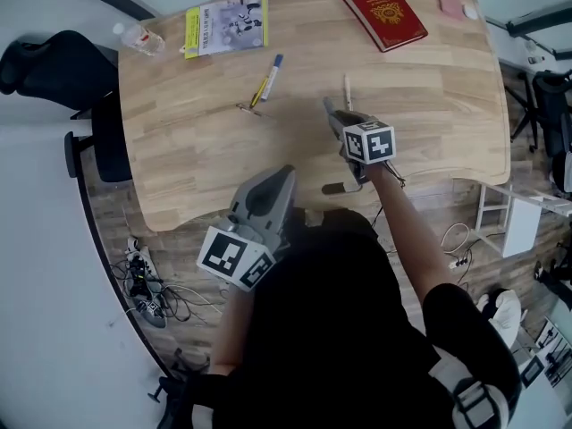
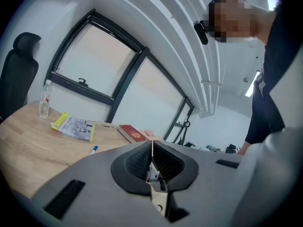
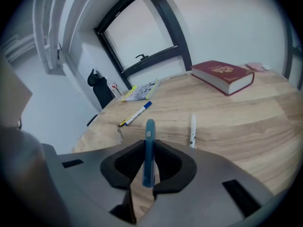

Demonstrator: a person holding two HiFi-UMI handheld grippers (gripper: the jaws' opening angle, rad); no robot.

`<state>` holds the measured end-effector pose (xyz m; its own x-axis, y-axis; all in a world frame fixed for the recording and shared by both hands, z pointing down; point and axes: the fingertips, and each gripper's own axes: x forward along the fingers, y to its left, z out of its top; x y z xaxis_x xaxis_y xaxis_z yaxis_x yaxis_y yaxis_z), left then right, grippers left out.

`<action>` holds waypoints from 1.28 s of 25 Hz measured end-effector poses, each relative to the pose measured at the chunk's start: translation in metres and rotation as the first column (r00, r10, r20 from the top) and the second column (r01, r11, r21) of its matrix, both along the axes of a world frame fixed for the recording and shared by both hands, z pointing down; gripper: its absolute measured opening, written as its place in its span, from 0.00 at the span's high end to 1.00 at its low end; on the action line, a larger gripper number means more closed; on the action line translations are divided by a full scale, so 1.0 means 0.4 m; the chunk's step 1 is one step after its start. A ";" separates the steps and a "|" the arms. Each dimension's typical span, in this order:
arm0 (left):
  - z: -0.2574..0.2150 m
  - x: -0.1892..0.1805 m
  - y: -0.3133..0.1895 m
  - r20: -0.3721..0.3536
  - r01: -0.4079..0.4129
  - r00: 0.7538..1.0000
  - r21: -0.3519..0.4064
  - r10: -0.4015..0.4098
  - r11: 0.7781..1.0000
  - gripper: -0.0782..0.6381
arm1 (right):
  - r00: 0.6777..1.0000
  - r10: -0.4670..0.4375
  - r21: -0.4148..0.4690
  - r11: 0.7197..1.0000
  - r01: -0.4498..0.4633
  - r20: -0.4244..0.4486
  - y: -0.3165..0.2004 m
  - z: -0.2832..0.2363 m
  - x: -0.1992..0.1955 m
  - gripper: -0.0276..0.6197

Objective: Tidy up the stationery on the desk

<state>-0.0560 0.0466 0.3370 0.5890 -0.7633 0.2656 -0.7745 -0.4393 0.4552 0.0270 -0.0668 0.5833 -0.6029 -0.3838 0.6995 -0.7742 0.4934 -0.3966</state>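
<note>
Now we clamp a teal pen (image 3: 149,136) in our right gripper's (image 3: 149,150) fingers, its long axis along them, one end jutting ahead. Our left gripper's (image 2: 152,150) fingers sit closed, empty.

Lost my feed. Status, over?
Left gripper jaws shut, empty. Right gripper shut on blue pen. White pen, marker lie on desk.

Left hand-held gripper (image 2: 152,144) (jaws together)
</note>
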 end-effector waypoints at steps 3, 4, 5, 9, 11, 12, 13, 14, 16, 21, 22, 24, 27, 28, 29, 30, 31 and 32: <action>-0.002 -0.025 0.002 -0.001 -0.012 1.000 0.003 0.012 1.000 0.84 | 0.998 0.064 -0.024 0.998 -0.065 -0.026 0.000 0.036 -0.014 0.83; 0.000 -0.034 0.006 -0.001 -0.014 1.000 -0.001 0.014 1.000 0.84 | 0.996 0.081 -0.037 0.996 -0.082 -0.028 0.004 0.048 -0.020 0.83; 0.003 -0.043 0.009 -0.002 -0.016 1.000 -0.006 0.016 1.000 0.84 | 0.995 0.100 -0.052 0.994 -0.101 -0.025 0.008 0.058 -0.027 0.83; 0.016 -0.080 0.009 -0.007 -0.023 1.000 -0.021 0.023 1.000 0.84 | 0.984 0.175 -0.094 0.980 -0.177 -0.027 -0.001 0.084 -0.043 0.83; 0.024 -0.094 0.011 -0.006 -0.030 1.000 -0.029 0.030 0.999 0.84 | 0.981 0.192 -0.119 0.974 -0.193 -0.026 0.006 0.099 -0.056 0.83; 0.026 -0.099 0.009 -0.006 -0.033 0.999 -0.031 0.033 0.999 0.84 | 0.981 0.190 -0.127 0.973 -0.192 -0.028 0.008 0.106 -0.062 0.83; 0.027 -0.103 0.007 -0.008 -0.035 0.999 -0.033 0.034 0.999 0.84 | 0.982 0.184 -0.131 0.974 -0.187 -0.035 0.010 0.112 -0.064 0.83; 0.028 -0.106 0.005 -0.012 -0.034 0.999 -0.034 0.034 0.999 0.84 | 0.983 0.177 -0.130 0.975 -0.181 -0.046 0.012 0.118 -0.064 0.83; 0.030 -0.115 0.004 -0.018 -0.032 0.999 -0.035 0.031 0.999 0.84 | 0.983 0.175 -0.126 0.975 -0.182 -0.062 0.015 0.127 -0.059 0.83; 0.034 -0.134 0.006 -0.015 -0.034 0.999 -0.039 0.034 0.999 0.84 | 0.982 0.159 -0.094 0.981 -0.169 -0.102 0.016 0.132 -0.055 0.77; 0.034 -0.134 0.006 -0.016 -0.036 0.999 -0.039 0.035 0.999 0.84 | 0.983 0.147 -0.090 0.983 -0.157 -0.112 0.018 0.133 -0.055 0.76; 0.032 -0.134 0.006 -0.017 -0.040 0.999 -0.036 0.039 0.999 0.84 | 0.984 0.130 -0.084 0.986 -0.141 -0.125 0.021 0.133 -0.054 0.73; 0.031 -0.132 0.004 -0.014 -0.044 0.999 -0.030 0.044 0.999 0.84 | 0.981 0.116 -0.055 0.990 -0.126 -0.153 0.017 0.133 -0.048 0.69; 0.031 -0.129 0.004 -0.015 -0.046 0.999 -0.029 0.046 0.999 0.84 | 0.981 0.112 -0.047 0.992 -0.120 -0.159 0.017 0.134 -0.044 0.67; 0.030 -0.125 0.004 -0.016 -0.048 0.999 -0.028 0.047 0.998 0.84 | 0.981 0.105 -0.041 0.993 -0.113 -0.161 0.020 0.135 -0.040 0.67; 0.030 -0.122 0.004 -0.018 -0.050 0.999 -0.028 0.050 0.998 0.84 | 0.982 0.098 -0.037 0.994 -0.106 -0.162 0.023 0.134 -0.038 0.67; 0.030 -0.118 0.004 -0.019 -0.053 0.998 -0.028 0.053 0.998 0.84 | 0.982 0.095 -0.034 0.994 -0.101 -0.164 0.026 0.130 -0.035 0.68; 0.029 -0.116 0.003 -0.020 -0.056 0.998 -0.028 0.056 0.998 0.84 | 0.982 0.093 -0.030 0.995 -0.100 -0.165 0.026 0.126 -0.032 0.68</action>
